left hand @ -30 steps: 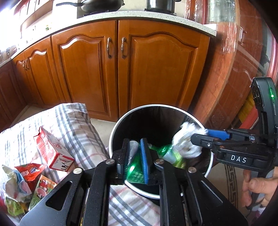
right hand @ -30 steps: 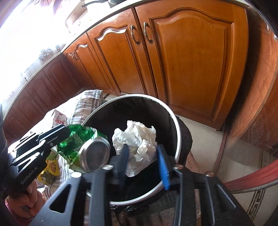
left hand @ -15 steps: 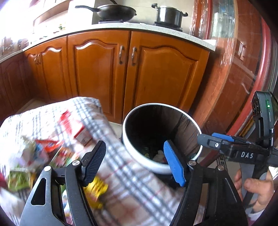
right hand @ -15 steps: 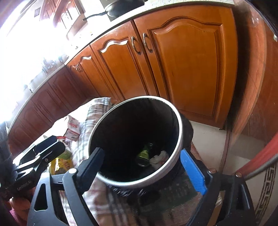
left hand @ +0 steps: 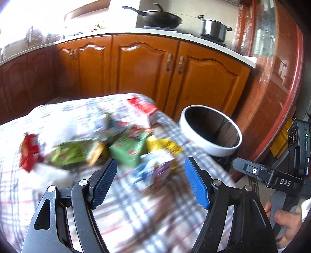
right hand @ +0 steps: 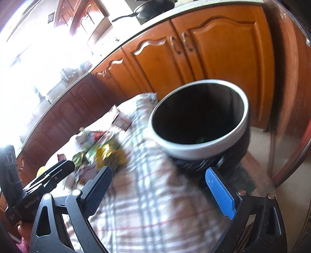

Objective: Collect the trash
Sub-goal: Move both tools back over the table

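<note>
While earlier clamping trash, left gripper (left hand: 150, 184) now empty, jaws apart

Wok (left hand: 162, 18), pot (left hand: 213, 29) on counter (wooden cabinets (left hand: 147, 72) below).

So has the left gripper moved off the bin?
Yes. The left gripper, open and empty, now sits left of the bin, over the trash pile.

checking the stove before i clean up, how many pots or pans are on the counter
2: a black wok on the left burner, a steel pot with lid to its right near the counter's end. Others may be hidden.
</note>
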`<move>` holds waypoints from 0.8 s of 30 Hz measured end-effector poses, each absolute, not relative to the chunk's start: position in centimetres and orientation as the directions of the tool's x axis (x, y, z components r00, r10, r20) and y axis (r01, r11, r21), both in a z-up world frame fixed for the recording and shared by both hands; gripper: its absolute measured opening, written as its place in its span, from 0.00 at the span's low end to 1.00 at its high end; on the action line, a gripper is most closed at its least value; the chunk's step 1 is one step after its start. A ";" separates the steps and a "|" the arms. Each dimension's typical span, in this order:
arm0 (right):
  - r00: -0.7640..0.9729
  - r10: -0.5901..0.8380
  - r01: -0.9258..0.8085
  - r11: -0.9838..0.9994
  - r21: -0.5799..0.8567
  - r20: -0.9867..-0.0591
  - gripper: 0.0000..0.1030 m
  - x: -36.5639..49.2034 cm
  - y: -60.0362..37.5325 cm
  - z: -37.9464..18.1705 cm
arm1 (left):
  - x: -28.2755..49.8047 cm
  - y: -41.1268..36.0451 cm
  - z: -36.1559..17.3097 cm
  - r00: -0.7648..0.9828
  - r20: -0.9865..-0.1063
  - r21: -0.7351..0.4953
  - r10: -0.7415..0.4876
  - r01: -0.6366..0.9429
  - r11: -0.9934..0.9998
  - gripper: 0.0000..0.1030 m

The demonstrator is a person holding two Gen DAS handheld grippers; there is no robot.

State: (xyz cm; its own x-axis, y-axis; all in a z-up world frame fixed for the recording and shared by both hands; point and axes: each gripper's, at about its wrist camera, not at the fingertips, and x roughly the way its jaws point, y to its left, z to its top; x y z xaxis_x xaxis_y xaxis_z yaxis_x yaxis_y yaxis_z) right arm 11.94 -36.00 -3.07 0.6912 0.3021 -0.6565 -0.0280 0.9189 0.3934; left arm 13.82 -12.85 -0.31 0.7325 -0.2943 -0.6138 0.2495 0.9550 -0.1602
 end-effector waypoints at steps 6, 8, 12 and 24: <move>0.658 0.352 -0.066 0.907 0.416 -0.665 0.95 11.2 -32.8 -4.0 | 12.6 -7.7 -1.7 0.740 -0.631 -0.193 -0.232 0.140 0.971 0.71; 0.651 0.366 -0.082 0.905 0.418 -0.665 0.95 11.2 -31.7 -4.0 | 12.3 -6.5 -2.1 0.744 -0.634 -0.191 -0.212 0.115 0.975 0.71; 0.640 0.389 -0.104 0.899 0.426 -0.663 0.95 11.0 -29.8 -4.3 | 11.8 -4.5 -3.0 0.739 -0.649 -0.196 -0.179 0.065 0.978 0.72; 0.598 0.451 -0.207 0.885 0.416 -0.662 0.91 11.8 -23.5 -4.6 | 12.4 -0.6 -4.6 0.719 -0.687 -0.171 -0.101 -0.026 0.985 0.89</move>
State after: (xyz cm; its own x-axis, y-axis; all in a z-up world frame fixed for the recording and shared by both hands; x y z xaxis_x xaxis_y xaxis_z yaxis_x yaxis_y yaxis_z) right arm 11.79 -23.52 -4.60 0.5985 0.4514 -0.6619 -0.2073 0.8853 0.4163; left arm 12.40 -0.57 -4.61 0.7193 -0.1009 -0.6874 -0.0257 0.9849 -0.1714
